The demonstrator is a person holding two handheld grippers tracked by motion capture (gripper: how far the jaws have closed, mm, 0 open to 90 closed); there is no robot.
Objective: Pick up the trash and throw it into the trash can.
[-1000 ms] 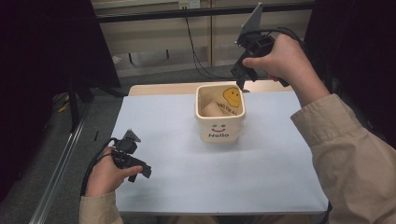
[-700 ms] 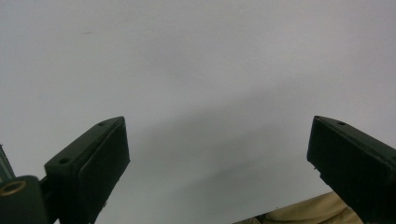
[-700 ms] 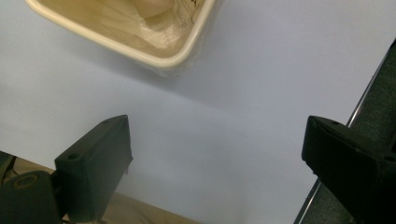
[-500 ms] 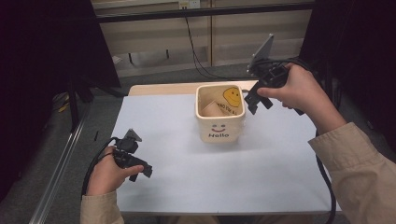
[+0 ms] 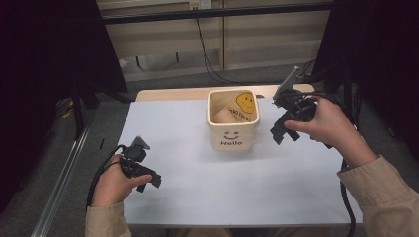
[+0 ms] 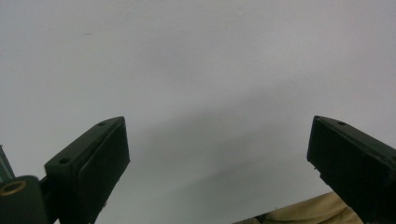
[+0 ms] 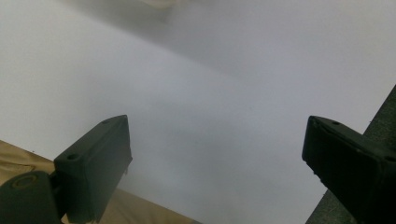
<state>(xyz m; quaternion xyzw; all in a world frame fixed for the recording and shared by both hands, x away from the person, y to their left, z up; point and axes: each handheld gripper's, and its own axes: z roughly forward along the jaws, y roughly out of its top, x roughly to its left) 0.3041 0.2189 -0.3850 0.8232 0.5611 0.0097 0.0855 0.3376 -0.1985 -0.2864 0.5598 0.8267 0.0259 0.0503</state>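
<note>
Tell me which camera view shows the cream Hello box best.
The high view: the cream Hello box stands whole on the white table, open top, smiley and lettering readable, left of the right hand-held gripper. The right gripper view catches just a blurred pale edge at its top, perhaps the box; the left gripper view looks down at bare tabletop.

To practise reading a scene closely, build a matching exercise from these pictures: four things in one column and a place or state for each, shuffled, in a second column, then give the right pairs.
Things:
1. cream box
2. left gripper
3. right gripper
4. white table cover

Places or states:
A. low over the near left of the table, jaws open
B. spread flat under everything
C. held just right of the box, jaws open
D. at the far middle, printed with a smile and "Hello"

Pairs: 1-D, 2-A, 3-C, 4-B
</note>
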